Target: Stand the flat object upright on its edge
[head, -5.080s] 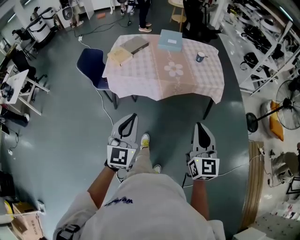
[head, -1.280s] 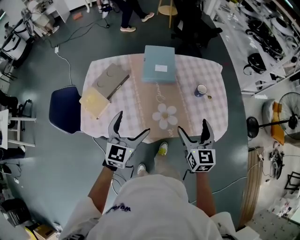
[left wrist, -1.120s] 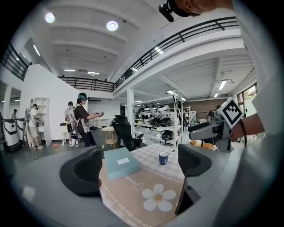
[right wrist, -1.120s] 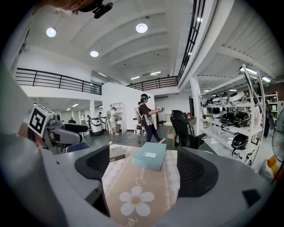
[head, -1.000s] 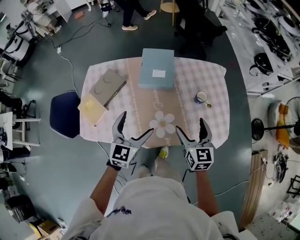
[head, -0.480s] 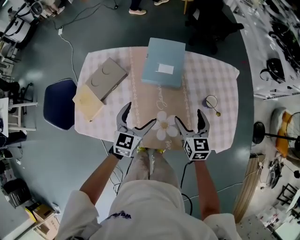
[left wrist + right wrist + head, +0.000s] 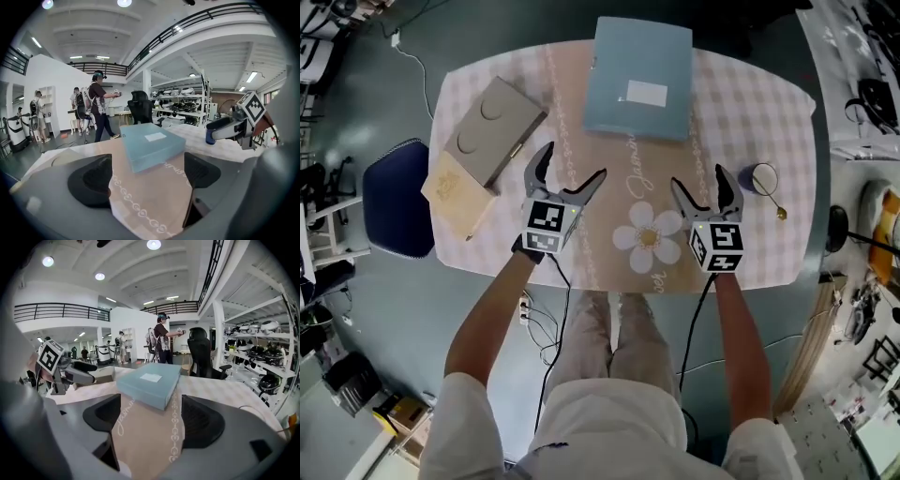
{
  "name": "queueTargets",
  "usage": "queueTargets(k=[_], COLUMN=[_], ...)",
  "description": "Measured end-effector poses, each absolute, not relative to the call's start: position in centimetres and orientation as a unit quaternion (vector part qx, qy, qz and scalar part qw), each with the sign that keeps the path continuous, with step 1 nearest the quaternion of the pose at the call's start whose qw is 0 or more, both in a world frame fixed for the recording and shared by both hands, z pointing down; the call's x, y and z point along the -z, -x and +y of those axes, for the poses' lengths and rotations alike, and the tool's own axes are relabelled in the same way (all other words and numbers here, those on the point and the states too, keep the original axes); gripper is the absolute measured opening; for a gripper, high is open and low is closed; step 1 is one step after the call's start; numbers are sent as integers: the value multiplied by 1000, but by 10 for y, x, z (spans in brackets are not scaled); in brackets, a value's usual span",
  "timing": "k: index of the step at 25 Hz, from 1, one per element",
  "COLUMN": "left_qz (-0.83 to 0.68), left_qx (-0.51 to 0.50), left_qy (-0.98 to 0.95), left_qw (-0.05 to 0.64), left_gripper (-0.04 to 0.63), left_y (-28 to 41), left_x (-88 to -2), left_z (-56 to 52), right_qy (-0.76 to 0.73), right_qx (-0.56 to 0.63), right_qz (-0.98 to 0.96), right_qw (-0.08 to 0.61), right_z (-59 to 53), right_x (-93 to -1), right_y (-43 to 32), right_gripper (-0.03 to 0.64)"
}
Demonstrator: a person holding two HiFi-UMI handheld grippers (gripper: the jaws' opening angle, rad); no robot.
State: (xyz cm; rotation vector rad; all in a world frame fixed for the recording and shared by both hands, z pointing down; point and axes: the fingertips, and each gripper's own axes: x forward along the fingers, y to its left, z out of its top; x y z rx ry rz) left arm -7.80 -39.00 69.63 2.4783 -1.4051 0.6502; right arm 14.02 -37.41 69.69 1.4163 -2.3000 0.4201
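Approach step: our left gripper [image 7: 574, 161] and right gripper [image 7: 698, 178] are empty, jaws apart, just narrowed slightly. Next we flank the blue box [image 7: 639, 80], probably by its side edges.

The box [image 7: 639, 80] is pale blue, the tablecloth [image 7: 742, 111] pink-checked.

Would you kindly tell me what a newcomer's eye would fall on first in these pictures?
First, the pale blue flat box, lying flat at the far middle of the pink-checked table. Next, the left gripper and the right gripper over the near half, either side of a daisy print. Their jaws are open with nothing between them, though they have just been closing slightly.
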Motion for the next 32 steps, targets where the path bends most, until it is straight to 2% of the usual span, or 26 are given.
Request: queueTargets(k=[7,17,22,23,24,25,26,32], left_qz=[-452,-438,-439,-433,-431,-434,-442,-455], left_qx=[-236,-247,-236,-238,-241,-244,-246,-232], left_qy=[-853,-859,-858,-859,-859,-856,-851,-848], left_qw=[111,97,126,133,137,139,141,144], left_gripper=[468,439,434,434,433,370,308,291], left_y=[69,61,58,56,55,55,55,49], left_x=[-756,-777,-784,-787,-790,-791,-790,-776], left_z=[-424,-461,-475,-475,-476,-478,-479,-471], right_qy=[-519,-523,-527,-528,-529,-531,-533,-539], right_qx=[-155,-147,-150,-154,-158,-162,-162,-151], right_qz=[-812,-807,-804,-803,-802,-800,-798,-793], right_qw=[217,231,229,228,228,228,230,240], right_z=[-404,-440,-451,-453,-454,-456,-457,-453], right_x=[-752,-777,-780,-781,-783,-784,-784,-771], right_y=[-130,-122,-120,-121,-121,-120,-120,-128], right_gripper=[397,373,365,350,268,190,184,172])
